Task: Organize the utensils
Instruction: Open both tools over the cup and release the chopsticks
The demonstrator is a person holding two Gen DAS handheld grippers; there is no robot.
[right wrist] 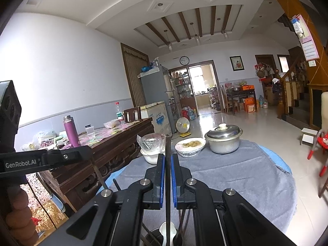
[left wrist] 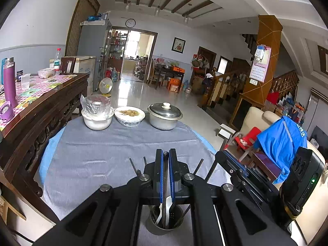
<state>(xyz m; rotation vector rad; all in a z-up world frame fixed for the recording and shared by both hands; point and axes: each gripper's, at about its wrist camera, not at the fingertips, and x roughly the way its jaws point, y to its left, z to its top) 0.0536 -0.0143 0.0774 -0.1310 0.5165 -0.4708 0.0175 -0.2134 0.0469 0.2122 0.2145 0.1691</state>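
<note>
Both tongs pinched nearly closed – left gripper clamps a dark chopstick, right gripper clamps another chopstick – each above the metal utensil cup holding white spoons on the grey-clothed table.

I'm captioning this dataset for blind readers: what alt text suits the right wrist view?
The right tool is shut on a thin dark chopstick, standing above a utensil cup that holds a white spoon. On the grey cloth beyond sit a lidded metal pot and two wrapped bowls.
</note>
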